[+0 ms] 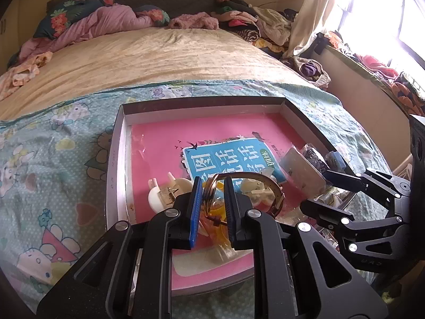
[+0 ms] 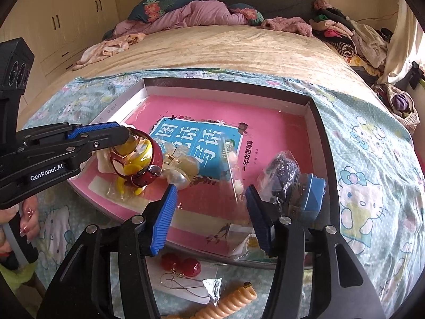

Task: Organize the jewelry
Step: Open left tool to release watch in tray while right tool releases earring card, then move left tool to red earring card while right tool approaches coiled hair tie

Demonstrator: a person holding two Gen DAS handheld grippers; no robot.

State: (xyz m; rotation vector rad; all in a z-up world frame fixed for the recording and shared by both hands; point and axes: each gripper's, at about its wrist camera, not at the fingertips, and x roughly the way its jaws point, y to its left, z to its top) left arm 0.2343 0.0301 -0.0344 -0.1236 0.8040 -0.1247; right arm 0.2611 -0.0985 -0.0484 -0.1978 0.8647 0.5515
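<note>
A shallow box (image 1: 117, 159) with a pink book cover as its floor lies on the bed; it also shows in the right wrist view (image 2: 313, 111). My left gripper (image 1: 211, 199) is shut on a red-strapped wristwatch (image 2: 148, 156), held over the box's near left part, above white hair clips (image 1: 156, 196) and yellow pieces (image 2: 132, 170). My right gripper (image 2: 209, 212) is open and empty over the box's near edge. Bagged dark beads (image 2: 281, 172) and a blue piece (image 2: 313, 194) lie in the box at right.
Outside the box's near edge lie red disc earrings (image 2: 183, 264) on a card and an orange spiral hair tie (image 2: 228, 303). A Hello Kitty sheet (image 2: 372, 186) covers the bed. Clothes pile (image 1: 247, 24) at the headboard. A window is at right.
</note>
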